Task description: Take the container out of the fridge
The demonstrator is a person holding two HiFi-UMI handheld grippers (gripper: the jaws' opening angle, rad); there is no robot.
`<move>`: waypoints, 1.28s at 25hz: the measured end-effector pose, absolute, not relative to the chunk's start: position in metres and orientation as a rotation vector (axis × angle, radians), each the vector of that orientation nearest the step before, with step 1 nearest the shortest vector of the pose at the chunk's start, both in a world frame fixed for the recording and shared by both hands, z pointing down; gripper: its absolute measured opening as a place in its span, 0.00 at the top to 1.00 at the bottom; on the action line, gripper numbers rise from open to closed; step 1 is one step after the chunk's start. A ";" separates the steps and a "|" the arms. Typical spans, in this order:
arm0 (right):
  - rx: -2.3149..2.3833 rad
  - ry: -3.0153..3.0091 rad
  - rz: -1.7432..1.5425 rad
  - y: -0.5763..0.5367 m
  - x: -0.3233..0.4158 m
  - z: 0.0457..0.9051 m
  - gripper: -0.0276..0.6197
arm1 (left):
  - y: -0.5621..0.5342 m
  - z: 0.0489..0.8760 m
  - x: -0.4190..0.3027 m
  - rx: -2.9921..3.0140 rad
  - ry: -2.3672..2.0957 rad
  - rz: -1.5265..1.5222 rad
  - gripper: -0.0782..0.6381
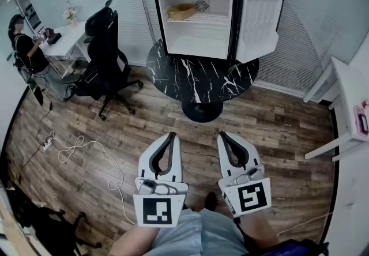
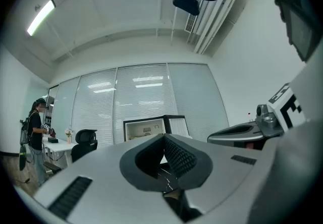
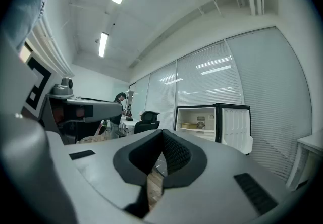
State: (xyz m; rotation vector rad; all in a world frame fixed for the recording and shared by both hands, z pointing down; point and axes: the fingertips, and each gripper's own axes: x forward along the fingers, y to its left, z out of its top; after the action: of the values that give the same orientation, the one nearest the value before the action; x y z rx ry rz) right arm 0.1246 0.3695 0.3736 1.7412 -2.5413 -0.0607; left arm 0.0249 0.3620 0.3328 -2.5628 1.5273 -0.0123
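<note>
Far across the wood floor in the head view: fridge on a round black table, door swung wide to the right, container on the upper shelf, left side. Well apart from both grippers. Left gripper and right gripper held low, side by side, tips aimed at the table, each closed tip to tip with nothing between. Cable loose on the floor to the left; chair beside the table.

Left gripper view: pads pressed together at the tips, empty. Fridge small beyond them, container only a tan smear inside.

Right gripper view: pads meeting again, nothing held. Fridge off to the right, container a thin tan strip on its shelf.

Likely trouble from here: reaching in without first parting the jaws and shoving the container backward; clipping the door or the shelf edge on the way in; tipping what looks like a shallow dish through a one-sided pinch on its rim.

Hard to make out: what the container holds, how deep it is, whether anything sits behind it. Too small in both gripper views for detail. Table foot partly cut off by the tabletop.
</note>
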 end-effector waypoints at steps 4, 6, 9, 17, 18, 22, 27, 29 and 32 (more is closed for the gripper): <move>1.737 -2.548 -0.074 0.366 0.135 0.372 0.94 | 0.360 0.335 0.037 -2.586 1.534 0.007 0.87; 1.732 -2.551 -0.076 0.365 0.143 0.373 0.94 | 0.359 0.337 0.044 -2.600 1.543 0.017 0.87; 1.715 -2.587 -0.062 0.365 0.153 0.374 0.94 | 0.357 0.342 0.053 -2.607 1.559 -0.009 0.87; 1.693 -2.613 -0.024 0.349 0.187 0.386 0.94 | 0.357 0.358 0.084 -2.585 1.595 -0.055 0.87; 1.695 -2.609 -0.014 0.347 0.191 0.388 0.94 | 0.357 0.362 0.085 -2.589 1.602 -0.073 0.87; 1.679 -2.623 -0.001 0.334 0.196 0.393 0.93 | 0.345 0.369 0.081 -2.581 1.653 -0.090 0.87; 1.635 -2.630 0.022 0.303 0.186 0.407 0.91 | 0.318 0.383 0.066 -2.574 1.709 -0.105 0.87; 1.615 -2.627 0.025 0.289 0.180 0.410 0.91 | 0.304 0.387 0.060 -2.573 1.732 -0.094 0.87; 1.593 -2.620 0.015 0.259 0.170 0.411 0.91 | 0.272 0.388 0.051 -2.575 1.746 -0.074 0.87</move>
State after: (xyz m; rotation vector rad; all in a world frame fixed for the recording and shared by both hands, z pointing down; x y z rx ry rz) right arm 0.1700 0.2589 0.4115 1.5935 -2.6199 0.0154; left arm 0.0511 0.2724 0.3879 -2.5751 1.7463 -0.0745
